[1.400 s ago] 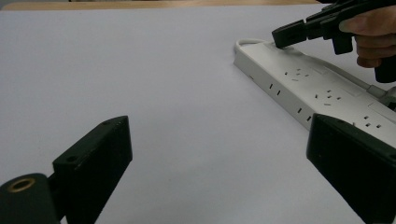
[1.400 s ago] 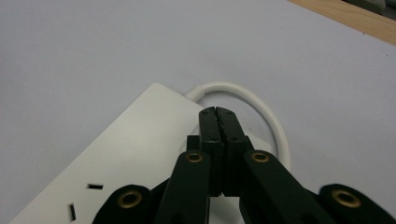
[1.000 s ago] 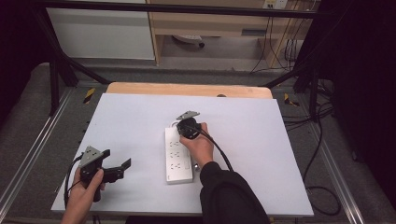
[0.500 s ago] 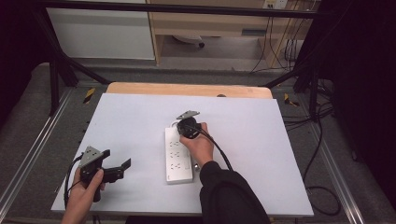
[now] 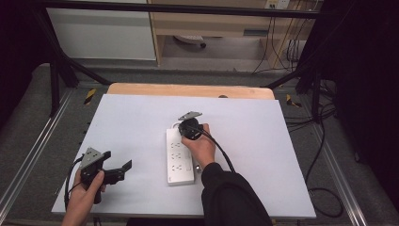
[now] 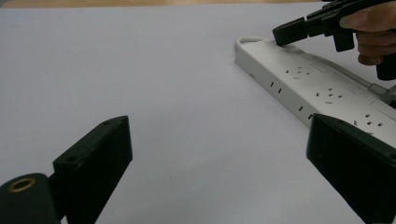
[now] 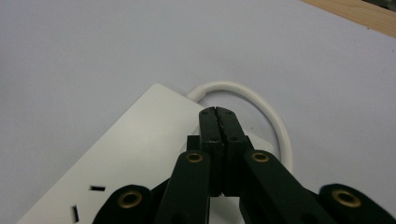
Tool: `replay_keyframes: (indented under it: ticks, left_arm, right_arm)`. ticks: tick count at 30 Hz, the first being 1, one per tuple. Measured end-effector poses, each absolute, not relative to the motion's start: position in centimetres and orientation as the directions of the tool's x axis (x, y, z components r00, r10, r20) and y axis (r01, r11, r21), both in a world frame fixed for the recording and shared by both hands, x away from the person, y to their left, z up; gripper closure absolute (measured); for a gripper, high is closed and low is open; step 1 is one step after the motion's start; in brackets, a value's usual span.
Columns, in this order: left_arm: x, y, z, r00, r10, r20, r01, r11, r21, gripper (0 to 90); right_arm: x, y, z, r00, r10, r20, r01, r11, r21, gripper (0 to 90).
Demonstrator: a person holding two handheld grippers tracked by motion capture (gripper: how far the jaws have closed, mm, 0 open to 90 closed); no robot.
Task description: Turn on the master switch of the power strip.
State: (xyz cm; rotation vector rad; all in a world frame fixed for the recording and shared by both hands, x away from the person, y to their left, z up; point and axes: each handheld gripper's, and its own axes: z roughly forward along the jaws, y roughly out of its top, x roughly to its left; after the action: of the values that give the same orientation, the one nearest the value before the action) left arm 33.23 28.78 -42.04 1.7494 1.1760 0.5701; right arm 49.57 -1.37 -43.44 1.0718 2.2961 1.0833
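Observation:
A white power strip (image 5: 178,160) lies lengthwise in the middle of the white tabletop (image 5: 263,141), its white cable (image 7: 261,102) looping out of the far end. My right gripper (image 5: 182,127) points down at that far end. Its jaws are shut flat against each other with nothing between them (image 7: 217,112), and the tips sit at the strip's top surface (image 7: 140,140); I cannot tell whether they touch it. My left gripper (image 5: 116,161) rests at the front left of the table, open and empty (image 6: 219,158), facing the strip (image 6: 317,88) and the right gripper (image 6: 285,36).
A wooden table edge (image 5: 188,89) runs along the far side. Metal frame rails (image 5: 33,155) flank the table. Cables (image 5: 324,141) trail on the floor at the right. Bare white surface lies between the left gripper and the strip.

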Motion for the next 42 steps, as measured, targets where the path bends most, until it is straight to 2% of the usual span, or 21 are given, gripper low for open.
replay_keyframes:
  ticks: [16, 21, 23, 26, 28, 33, 42]
  left_arm:
    - [33.2, 28.8, -42.0, 0.436, 0.893, -0.112, 0.464, -0.117, 0.878, 7.0]
    - [33.2, 28.9, -42.0, 0.433, 0.894, -0.113, 0.465, -0.115, 0.878, 7.0]
    - [33.2, 28.9, -42.0, 0.433, 0.894, -0.114, 0.465, -0.113, 0.878, 7.0]
    - [33.2, 28.9, -42.0, 0.433, 0.894, -0.113, 0.465, -0.114, 0.878, 7.0]
    - [33.2, 28.9, -42.0, 0.432, 0.895, -0.113, 0.466, -0.114, 0.877, 7.0]
    - [33.2, 28.9, -42.0, 0.431, 0.895, -0.112, 0.467, -0.115, 0.877, 7.0]
    - [33.2, 29.1, -42.0, 0.411, 0.905, -0.114, 0.470, -0.103, 0.877, 7.0]
  right_arm:
    - [49.1, -1.7, -43.2, -0.643, 0.766, 0.027, 0.458, 0.356, 0.814, 90.0]
    - [48.9, -2.2, -42.4, -0.638, 0.768, 0.046, 0.455, 0.328, 0.828, 85.3]
    - [48.7, -2.4, -41.9, -0.635, 0.771, 0.059, 0.454, 0.311, 0.835, 79.5]
    - [48.5, -2.8, -41.2, -0.615, 0.784, 0.082, 0.470, 0.281, 0.837, 63.5]
    - [48.4, -3.2, -40.8, -0.618, 0.781, 0.091, 0.465, 0.270, 0.843, 58.9]
    - [48.3, -3.9, -40.0, -0.607, 0.787, 0.109, 0.467, 0.243, 0.850, 38.3]
    - [48.1, -6.0, -39.1, -0.594, 0.792, 0.138, 0.482, 0.213, 0.850, 23.5]
